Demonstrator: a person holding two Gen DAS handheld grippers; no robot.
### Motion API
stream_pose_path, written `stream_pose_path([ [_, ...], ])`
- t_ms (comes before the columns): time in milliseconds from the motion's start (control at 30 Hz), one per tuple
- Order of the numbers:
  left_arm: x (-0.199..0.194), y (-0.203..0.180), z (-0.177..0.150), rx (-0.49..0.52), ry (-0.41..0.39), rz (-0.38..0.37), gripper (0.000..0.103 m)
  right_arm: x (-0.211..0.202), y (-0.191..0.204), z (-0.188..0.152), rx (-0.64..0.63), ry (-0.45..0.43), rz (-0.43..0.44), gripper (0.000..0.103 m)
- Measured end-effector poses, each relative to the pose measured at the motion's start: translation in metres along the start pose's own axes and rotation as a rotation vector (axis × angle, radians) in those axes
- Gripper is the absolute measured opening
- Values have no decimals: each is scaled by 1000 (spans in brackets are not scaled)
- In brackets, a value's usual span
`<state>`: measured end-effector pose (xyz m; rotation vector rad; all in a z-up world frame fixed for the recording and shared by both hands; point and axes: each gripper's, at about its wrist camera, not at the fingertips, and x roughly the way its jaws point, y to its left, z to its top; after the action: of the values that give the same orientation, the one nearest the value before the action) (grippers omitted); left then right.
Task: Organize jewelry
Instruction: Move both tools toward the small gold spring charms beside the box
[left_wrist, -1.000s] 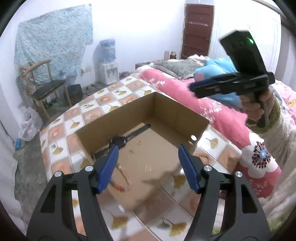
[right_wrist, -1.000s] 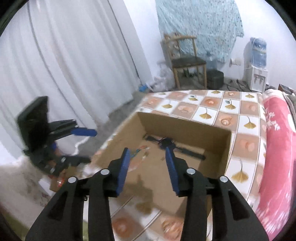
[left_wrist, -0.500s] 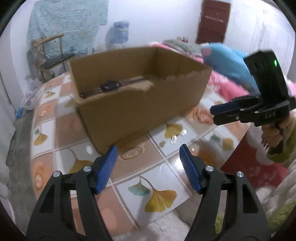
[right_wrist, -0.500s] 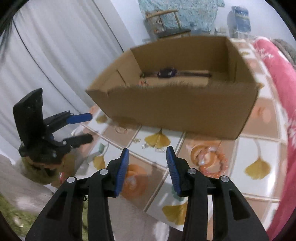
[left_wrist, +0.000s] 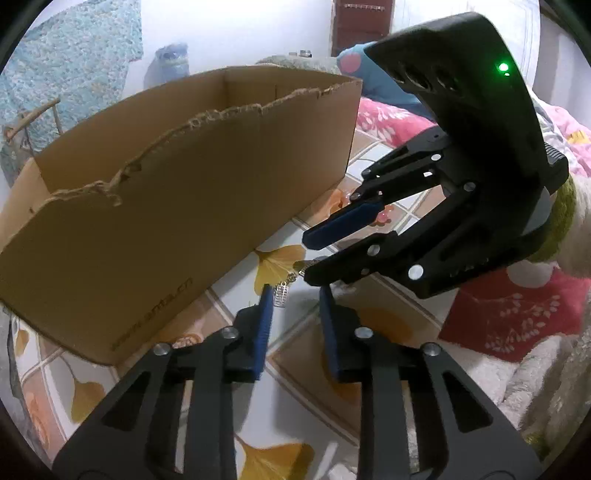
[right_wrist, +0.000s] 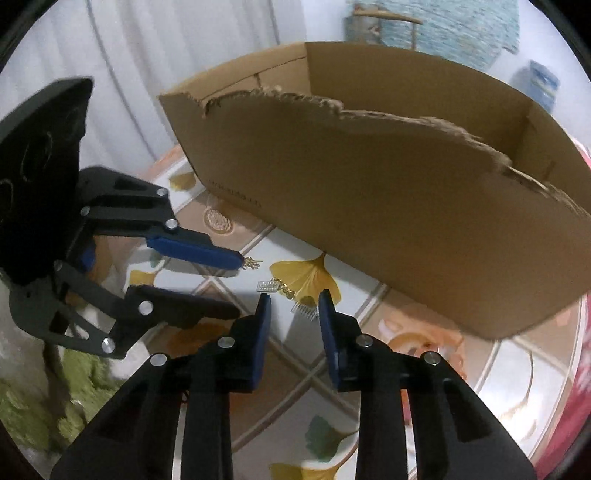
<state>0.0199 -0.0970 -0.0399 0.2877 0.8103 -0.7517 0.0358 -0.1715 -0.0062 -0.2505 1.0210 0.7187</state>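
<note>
Both grippers have dropped from their high look into the cardboard box (left_wrist: 177, 206) to the tiled tabletop (left_wrist: 303, 373) in front of its torn near wall, so the work has shifted, I judge, from surveying the box to picking up loose jewelry still lying outside it. In the left wrist view the box fills the left and centre of the frame; just below centre a small silver charm on a gold chain (left_wrist: 281, 293) lies on the tile over a yellow ginkgo-leaf print, between and just ahead of the left gripper (left_wrist: 295, 306), whose blue-padded fingers have narrowed to a modest gap and hold nothing. At right of that frame the right gripper (left_wrist: 314, 254) reaches in from the upper right, tilted downward, its fingers parted and empty, the lower tip nearly at the chain. In the right wrist view the left gripper (right_wrist: 232, 288) enters from the left edge, low over the table with a separate small gold piece (right_wrist: 252, 263) at its upper fingertip; whether it touches is unclear. At centre the charm and chain (right_wrist: 273, 286) sit ahead of the right gripper (right_wrist: 293, 306), moderately open, near a small silver comb-like piece (right_wrist: 304, 309).
</note>
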Motion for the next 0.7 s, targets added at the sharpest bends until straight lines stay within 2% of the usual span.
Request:
stream_pose_path([
  [167, 4, 6, 5, -11, 14, 1, 13, 10, -1, 1, -53, 27, 13, 20],
  [333, 11, 7, 7, -2, 53, -10, 13, 13, 6, 4, -84, 41, 15, 19],
  [700, 21, 5, 12, 17, 88, -5, 13, 18, 8, 5, -99, 65, 16, 5],
])
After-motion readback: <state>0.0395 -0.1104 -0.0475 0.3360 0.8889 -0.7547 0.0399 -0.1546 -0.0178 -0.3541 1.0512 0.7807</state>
